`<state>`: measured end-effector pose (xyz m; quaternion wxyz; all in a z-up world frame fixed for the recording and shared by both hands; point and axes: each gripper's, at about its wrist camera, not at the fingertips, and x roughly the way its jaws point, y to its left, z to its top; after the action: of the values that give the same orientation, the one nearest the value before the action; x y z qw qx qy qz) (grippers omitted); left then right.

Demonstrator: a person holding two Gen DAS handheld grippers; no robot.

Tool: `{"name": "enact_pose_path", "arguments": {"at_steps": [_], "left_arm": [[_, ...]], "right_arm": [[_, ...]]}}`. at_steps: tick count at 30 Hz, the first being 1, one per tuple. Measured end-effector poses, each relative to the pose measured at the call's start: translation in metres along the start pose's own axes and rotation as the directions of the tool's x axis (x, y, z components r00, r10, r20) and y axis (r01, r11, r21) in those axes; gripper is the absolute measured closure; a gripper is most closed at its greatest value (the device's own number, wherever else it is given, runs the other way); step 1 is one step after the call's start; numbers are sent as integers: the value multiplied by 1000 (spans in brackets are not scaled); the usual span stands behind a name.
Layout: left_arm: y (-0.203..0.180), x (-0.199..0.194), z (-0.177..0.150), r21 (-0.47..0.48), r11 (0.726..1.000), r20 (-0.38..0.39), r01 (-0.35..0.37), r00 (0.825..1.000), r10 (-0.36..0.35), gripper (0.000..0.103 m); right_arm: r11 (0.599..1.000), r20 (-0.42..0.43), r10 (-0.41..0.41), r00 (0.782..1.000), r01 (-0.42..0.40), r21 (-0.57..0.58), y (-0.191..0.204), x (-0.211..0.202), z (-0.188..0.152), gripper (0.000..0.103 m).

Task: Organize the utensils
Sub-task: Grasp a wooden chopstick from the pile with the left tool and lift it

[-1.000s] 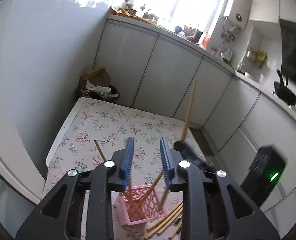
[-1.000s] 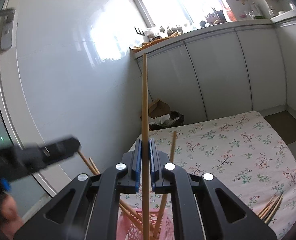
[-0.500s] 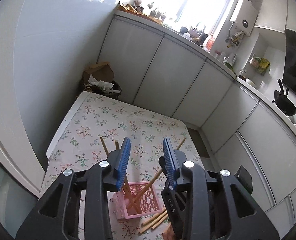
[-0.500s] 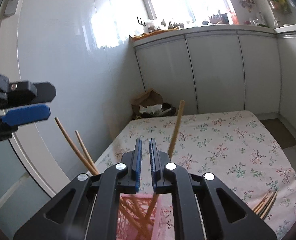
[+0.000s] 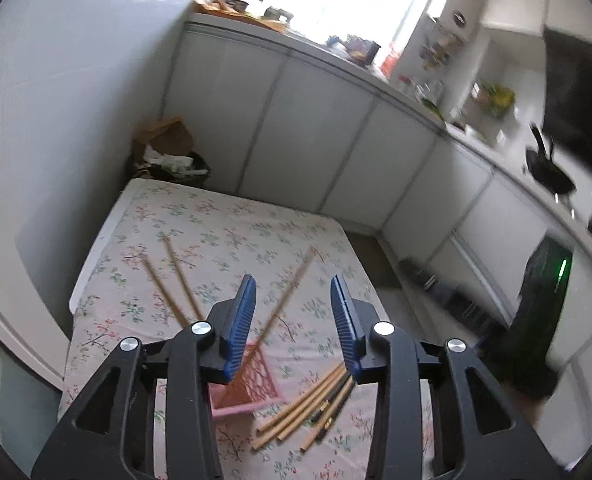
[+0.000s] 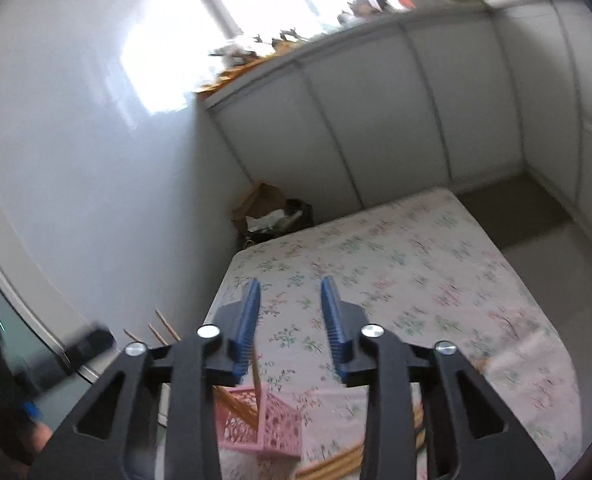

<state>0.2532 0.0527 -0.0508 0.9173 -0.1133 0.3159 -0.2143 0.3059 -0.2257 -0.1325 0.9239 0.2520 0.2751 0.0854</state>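
- Chopsticks are what the job concerns, and they sit on the table (image 5: 232, 216), which is covered by a floral cloth and fills the lower middle of both views, with white cabinets (image 5: 307, 136) behind it from 11 to 2 o'clock.
- Left gripper (image 5: 294, 320) hangs above the table with its blue-padded jaws wide apart, nothing between them.
- Right gripper (image 6: 292, 320) likewise has its jaws spread, gripping nothing; its view is blurred.
- Brown paper bag and rubbish (image 5: 168, 148) lie on the floor at the table's far left corner, about 10 o'clock in the left view.
- Pink basket (image 5: 252, 380) — a small lattice-sided holder — stands on the cloth at 6 o'clock, partly hidden by the left gripper's finger.
- Loose chopsticks (image 5: 307, 404) lie in a bundle flat on the cloth, just beside the basket at its 4 o'clock.
- Three chopsticks stand in the basket: two (image 5: 168, 280) lean toward 11 o'clock, one (image 5: 292, 288) leans toward 1 o'clock — all tilted, none upright.
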Motion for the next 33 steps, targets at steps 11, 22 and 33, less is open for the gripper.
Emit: {"name": "enact_pose_path", "arguments": {"at_steps": [11, 22, 33], "left_arm": [[-90, 93, -67, 359, 933, -289, -33, 946, 144, 66], [-78, 217, -117, 411, 910, -529, -63, 797, 293, 66], [-64, 257, -129, 421, 902, -594, -94, 723, 352, 74]], "right_arm": [[940, -332, -211, 919, 284, 188, -120, -15, -16, 63], [930, -419, -170, 892, 286, 232, -153, -7, -25, 63], [932, -416, -142, 898, 263, 250, -160, -4, -21, 63]]}}
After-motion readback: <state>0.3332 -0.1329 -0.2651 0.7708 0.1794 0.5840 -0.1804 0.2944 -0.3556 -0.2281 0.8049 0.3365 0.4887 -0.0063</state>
